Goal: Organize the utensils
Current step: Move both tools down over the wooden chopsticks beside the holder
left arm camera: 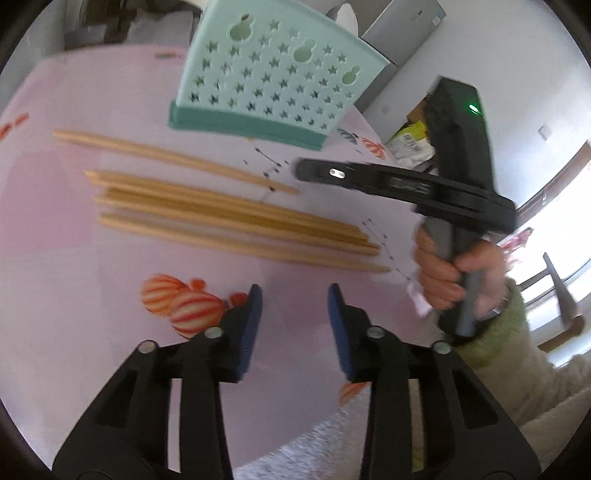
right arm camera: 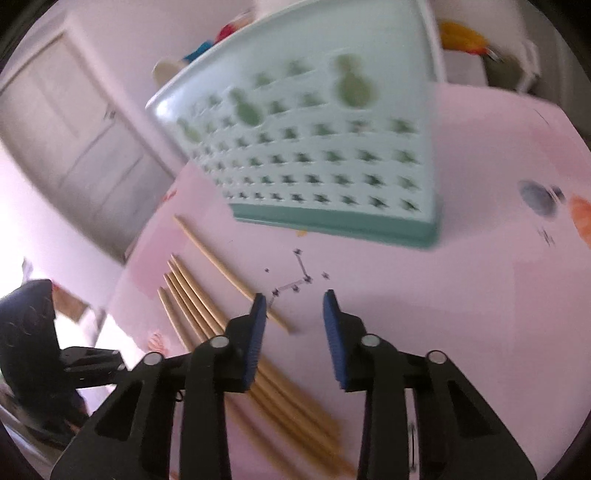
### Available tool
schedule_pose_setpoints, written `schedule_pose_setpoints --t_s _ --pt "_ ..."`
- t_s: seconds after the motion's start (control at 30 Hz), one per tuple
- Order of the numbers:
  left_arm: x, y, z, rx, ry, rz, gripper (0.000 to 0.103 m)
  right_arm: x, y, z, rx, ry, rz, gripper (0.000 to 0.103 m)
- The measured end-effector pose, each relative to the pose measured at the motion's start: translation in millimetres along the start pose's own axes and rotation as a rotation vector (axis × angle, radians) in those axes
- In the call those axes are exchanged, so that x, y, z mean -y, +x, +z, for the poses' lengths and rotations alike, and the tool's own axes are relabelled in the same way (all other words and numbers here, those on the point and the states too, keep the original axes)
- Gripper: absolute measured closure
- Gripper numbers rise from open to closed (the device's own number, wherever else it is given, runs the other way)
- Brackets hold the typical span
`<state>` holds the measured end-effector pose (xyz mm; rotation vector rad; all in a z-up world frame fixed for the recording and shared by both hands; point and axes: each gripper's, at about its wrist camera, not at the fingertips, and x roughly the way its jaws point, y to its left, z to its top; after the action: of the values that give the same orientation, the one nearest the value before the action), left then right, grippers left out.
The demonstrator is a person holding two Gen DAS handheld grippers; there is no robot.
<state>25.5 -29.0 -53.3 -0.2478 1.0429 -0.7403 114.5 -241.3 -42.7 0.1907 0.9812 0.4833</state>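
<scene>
Several wooden chopsticks [left arm camera: 229,218] lie side by side on the pink tablecloth [left arm camera: 74,258], with one more chopstick [left arm camera: 166,157] apart behind them. A mint-green utensil holder [left arm camera: 266,85] with star-shaped holes stands just beyond. My left gripper [left arm camera: 295,291] hovers in front of the bundle, open, nothing between its blue pads. My right gripper [right arm camera: 293,295] is open too and empty, above the cloth to the right of the chopsticks [right arm camera: 192,299], facing the holder [right arm camera: 314,147]. In the left wrist view, a hand [left arm camera: 443,273] holds the right gripper [left arm camera: 306,170] over the chopsticks' right ends.
The cloth carries orange striped pumpkin prints [left arm camera: 177,302] and small black marks [right arm camera: 295,284]. The table's edge runs along the right, with packets [left arm camera: 410,144], a grey cabinet [left arm camera: 402,33] and a chair [left arm camera: 561,295] beyond it. A door [right arm camera: 74,147] stands at the left.
</scene>
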Motion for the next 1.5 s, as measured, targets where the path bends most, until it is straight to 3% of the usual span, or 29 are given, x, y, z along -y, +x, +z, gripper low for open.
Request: schedule_pose_setpoints --t_s 0.13,0.23,0.37,0.57,0.8,1.03,1.23,1.5 --pt "-1.2 3.5 -4.5 -0.003 -0.032 -0.026 0.079 -12.7 15.6 5.3 -0.030 -0.115 -0.021 0.088" --pt "-2.7 6.6 -1.2 0.013 -0.052 -0.022 0.083 -13.8 15.4 3.1 -0.049 -0.117 -0.016 0.097" --pt "-4.1 11.9 7.4 0.033 -0.077 0.019 0.092 -14.6 13.9 -5.8 -0.046 -0.061 -0.001 0.098" --pt "-6.5 12.6 21.8 0.061 -0.111 0.103 0.096 -14.4 11.9 -14.3 -0.029 0.030 0.018 0.098" --pt "-22.3 0.4 35.1 0.096 -0.144 0.183 0.097 -21.0 17.0 -19.4 -0.017 0.113 0.034 0.098" --pt "-42.7 -17.3 42.5 0.126 -0.149 0.281 0.097 -37.6 29.9 -26.0 -0.015 0.208 0.112 0.098" --pt "-51.1 -24.8 43.7 0.141 -0.119 0.367 0.097 -53.7 36.5 -30.1 -0.007 0.207 0.084 0.098" --pt "-55.1 -34.0 36.4 0.131 -0.109 0.359 0.097 -33.6 19.6 -35.9 0.022 0.260 0.036 0.098"
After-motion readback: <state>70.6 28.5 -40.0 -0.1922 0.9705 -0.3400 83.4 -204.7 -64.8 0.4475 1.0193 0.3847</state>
